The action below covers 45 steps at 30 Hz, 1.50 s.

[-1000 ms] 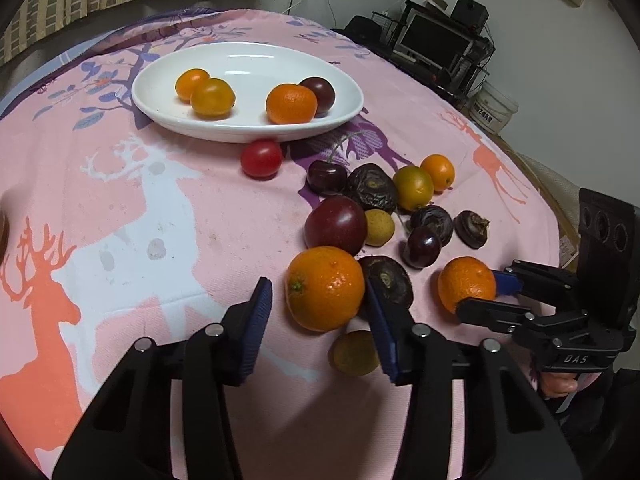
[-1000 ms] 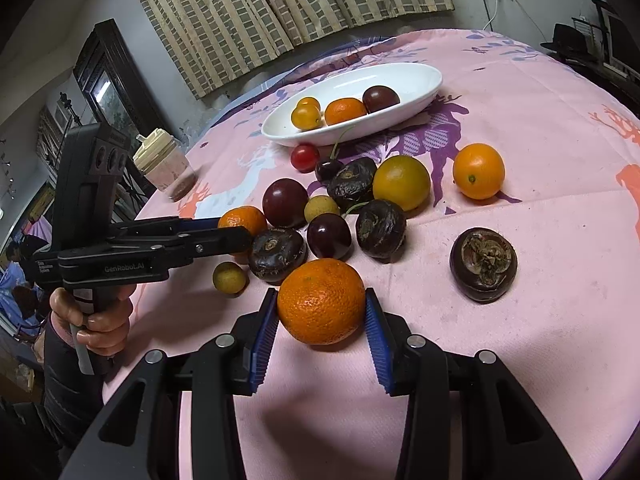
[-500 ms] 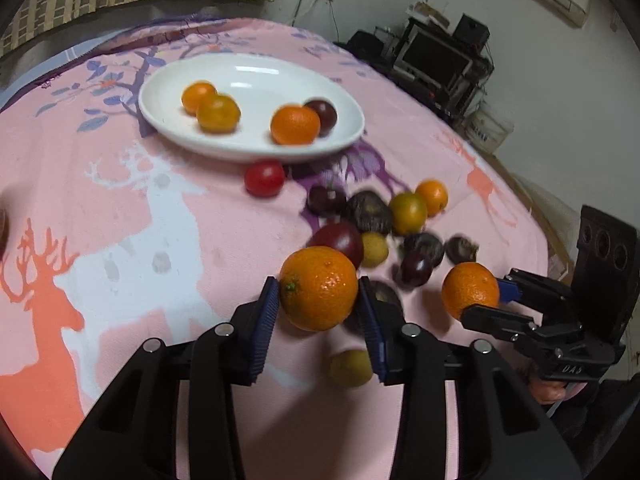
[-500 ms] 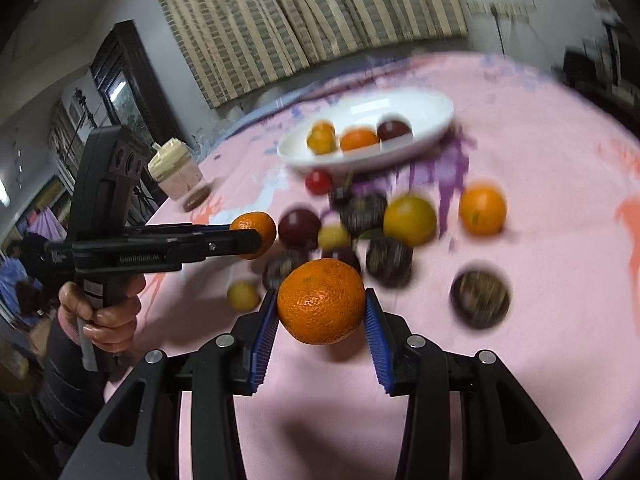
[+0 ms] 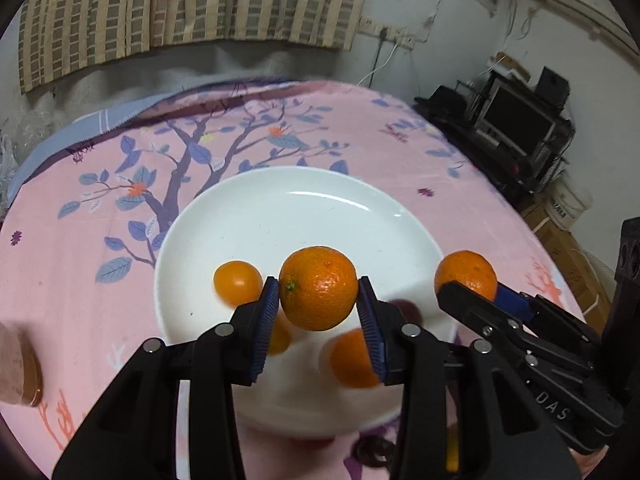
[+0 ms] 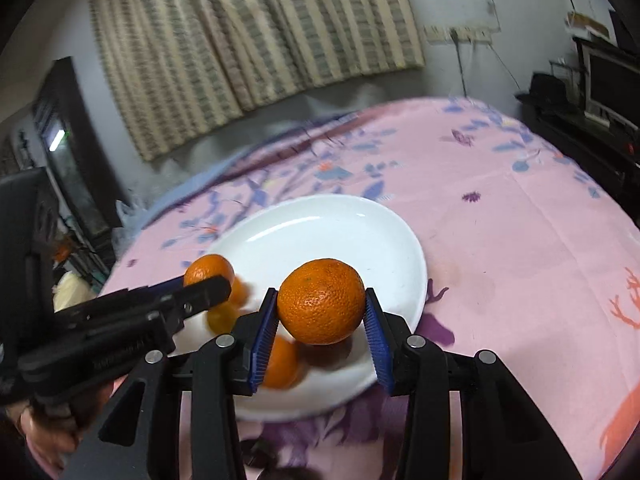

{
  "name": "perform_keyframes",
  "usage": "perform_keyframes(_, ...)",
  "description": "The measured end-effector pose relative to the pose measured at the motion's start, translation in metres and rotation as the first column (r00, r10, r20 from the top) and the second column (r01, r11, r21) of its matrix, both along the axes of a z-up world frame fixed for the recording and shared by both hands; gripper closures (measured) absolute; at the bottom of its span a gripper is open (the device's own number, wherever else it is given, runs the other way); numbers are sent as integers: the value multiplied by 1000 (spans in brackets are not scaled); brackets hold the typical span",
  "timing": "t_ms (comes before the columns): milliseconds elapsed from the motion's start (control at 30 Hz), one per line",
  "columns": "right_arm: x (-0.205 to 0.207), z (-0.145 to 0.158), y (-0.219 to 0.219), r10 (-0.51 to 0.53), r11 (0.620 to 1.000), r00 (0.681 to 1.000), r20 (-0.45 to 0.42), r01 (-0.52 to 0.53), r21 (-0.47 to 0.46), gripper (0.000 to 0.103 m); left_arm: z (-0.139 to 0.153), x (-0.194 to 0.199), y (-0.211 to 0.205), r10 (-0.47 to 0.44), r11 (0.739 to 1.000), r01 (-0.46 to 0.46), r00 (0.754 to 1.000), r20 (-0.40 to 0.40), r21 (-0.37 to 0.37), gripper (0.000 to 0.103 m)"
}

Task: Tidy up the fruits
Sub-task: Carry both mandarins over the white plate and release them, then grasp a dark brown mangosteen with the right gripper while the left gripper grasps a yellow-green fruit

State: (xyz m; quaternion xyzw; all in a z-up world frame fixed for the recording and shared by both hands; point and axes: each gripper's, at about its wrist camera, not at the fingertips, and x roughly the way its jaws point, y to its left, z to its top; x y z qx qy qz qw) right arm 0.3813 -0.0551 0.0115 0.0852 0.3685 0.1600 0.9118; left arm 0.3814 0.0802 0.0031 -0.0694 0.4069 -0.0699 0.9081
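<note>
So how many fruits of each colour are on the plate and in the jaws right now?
Orange mandarins held over the plate: 2
Orange mandarin on the white plate, at: 1
Small yellow-orange fruits on the plate: 2
Dark fruit on the plate, blurred: 1
Total: 6

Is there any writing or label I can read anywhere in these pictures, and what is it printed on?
"DAS": white letters on the black body of the right gripper, seen from the left wrist view.
Lettering on the side of the left gripper: too blurred to read.
Wall notices and the white bucket's label: too small to read.
</note>
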Motion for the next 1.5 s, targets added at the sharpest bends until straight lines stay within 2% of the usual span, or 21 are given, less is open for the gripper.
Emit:
perform_keyframes(133, 22, -18, 5, 2, 999, 998, -57, -4, -38, 60, -14, 22, -6, -11, 999, 12, 999, -41, 38, 64)
perform_keyframes(267, 28, -29, 2, -9, 999, 995, -102, 5, -39, 60, -25, 32, -8, -12, 999, 15, 998, -69, 36, 64)
perform_keyframes(433, 25, -27, 6, -4, 997, 996, -87, -2, -74, 58, -30, 32, -11, -4, 999, 8, 997, -77, 45, 63)
perform_keyframes(467, 23, -27, 5, -1, 997, 996, -90, -5, -71, 57, -30, 31, -10, 5, 999, -2, 997, -81, 38, 60)
perform_keyframes(500, 22, -26, 4, -3, 998, 996, -90, -3, -67, 54, -29, 29, -7, 19, 999, -17, 997, -79, 31, 49)
perform_keyframes(567, 13, -17, -2, -6, 998, 998, -63, 2, -59, 48, -18, 18, -1, 63, 998, -62, 997, -37, 25, 33)
perform_keyframes(700, -22, 0, -9, -4, 999, 1000, 21, 5, -49, 40, 7, -11, 2, 63, 998, -64, 997, 46, 22, 14)
perform_keyframes(733, -30, 1, -10, -5, 999, 999, 34, 7, -50, 40, 11, -22, 2, 69, 997, -71, 995, 67, 30, 11)
perform_keyframes(800, -51, 0, -14, -12, 998, 998, 57, 15, -57, 40, 11, -38, 4, 73, 996, -77, 994, 86, 41, 11)
perform_keyframes(967, -99, -2, -29, -31, 999, 996, 78, 33, -23, 40, -4, -77, 12, 71, 996, -74, 996, 62, 48, 11)
perform_keyframes(1100, -139, -6, -52, -41, 999, 996, 75, 41, -7, 40, -17, -109, 27, 104, 992, -107, 994, 43, 66, 11)
perform_keyframes(1267, -166, -21, -67, -15, 994, 1000, 16, 17, -111, 40, -26, -135, 48, 150, 988, -151, 988, 29, 29, 11)
perform_keyframes(1400, -178, -31, -57, 46, 981, 998, -32, -52, -186, 40, -33, -149, 55, 186, 981, -187, 982, 31, 54, 11)
perform_keyframes(1500, -184, -39, -49, 63, 968, 997, -41, -71, -243, 40, -34, -153, 59, 188, 981, -189, 982, 22, 41, 11)
